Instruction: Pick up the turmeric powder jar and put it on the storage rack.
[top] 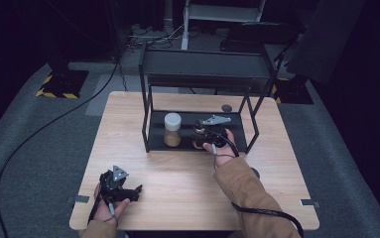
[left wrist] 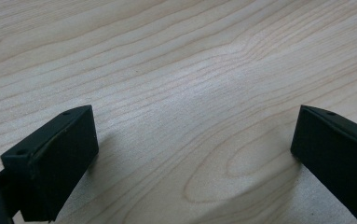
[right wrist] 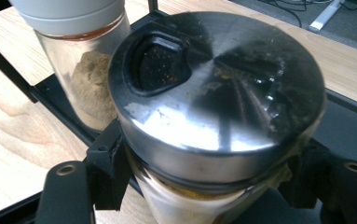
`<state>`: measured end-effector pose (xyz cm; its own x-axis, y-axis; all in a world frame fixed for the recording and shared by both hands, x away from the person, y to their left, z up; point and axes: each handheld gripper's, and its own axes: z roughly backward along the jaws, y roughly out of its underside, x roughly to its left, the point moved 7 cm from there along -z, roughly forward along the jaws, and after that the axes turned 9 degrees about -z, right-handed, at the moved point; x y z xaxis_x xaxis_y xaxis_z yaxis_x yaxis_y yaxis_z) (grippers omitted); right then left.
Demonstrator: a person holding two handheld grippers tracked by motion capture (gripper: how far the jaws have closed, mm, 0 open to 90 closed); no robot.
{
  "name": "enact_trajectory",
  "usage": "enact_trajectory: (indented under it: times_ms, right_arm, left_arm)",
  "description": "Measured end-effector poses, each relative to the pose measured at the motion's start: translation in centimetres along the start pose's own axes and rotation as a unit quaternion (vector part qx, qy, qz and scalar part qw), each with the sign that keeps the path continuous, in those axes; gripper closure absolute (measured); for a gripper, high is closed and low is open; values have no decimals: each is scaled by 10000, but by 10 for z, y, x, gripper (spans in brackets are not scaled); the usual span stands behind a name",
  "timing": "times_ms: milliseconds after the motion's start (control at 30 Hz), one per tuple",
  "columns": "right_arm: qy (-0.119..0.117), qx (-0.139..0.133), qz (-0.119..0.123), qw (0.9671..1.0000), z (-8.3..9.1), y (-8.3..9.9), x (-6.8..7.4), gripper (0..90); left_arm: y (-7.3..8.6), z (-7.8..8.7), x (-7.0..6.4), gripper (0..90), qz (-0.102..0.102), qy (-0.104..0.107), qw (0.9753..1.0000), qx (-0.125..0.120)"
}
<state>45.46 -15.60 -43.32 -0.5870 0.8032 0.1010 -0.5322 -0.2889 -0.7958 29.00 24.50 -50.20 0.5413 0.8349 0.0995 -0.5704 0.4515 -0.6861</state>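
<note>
Right claw (right wrist: pixel 204 186) is clamping the steel-lidded spice jar (right wrist: pixel 216 93) just under its lid, on the lower shelf of the black rack (top: pixel 148 131); the white-capped jar (top: pixel 172 129) is standing just beside it, risking a knock if the grip swings sideways; residue at the rim is suggesting a possible slip; left claw (left wrist: pixel 192 154) is resting spread apart and empty on the tabletop (left wrist: pixel 176 60).

Right tongs (top: pixel 203 135) on shelf jar (top: pixel 199 133)
</note>
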Motion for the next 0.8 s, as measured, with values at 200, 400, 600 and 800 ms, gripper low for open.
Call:
enact_trajectory:
  times_ms: [200, 400, 600, 800]
  right_arm:
    - [20, -2, -63, 10000, -10, 3, -2, 316]
    - [32, 33, -181, 9998, -19, 4, -5, 316]
    - [66, 5, -230, 9997, -23, 6, -7, 316]
    - [92, -41, -203, 9997, -24, 8, -6, 313]
  left_arm:
    - [0, 0, 0, 3, -2, -3, 10000, 0]
    - [0, 0, 0, 3, -2, -2, 10000, 1]
    - [0, 0, 0, 3, -7, -3, 10000, 3]
    - [0, 0, 0, 3, -4, -2, 10000, 1]
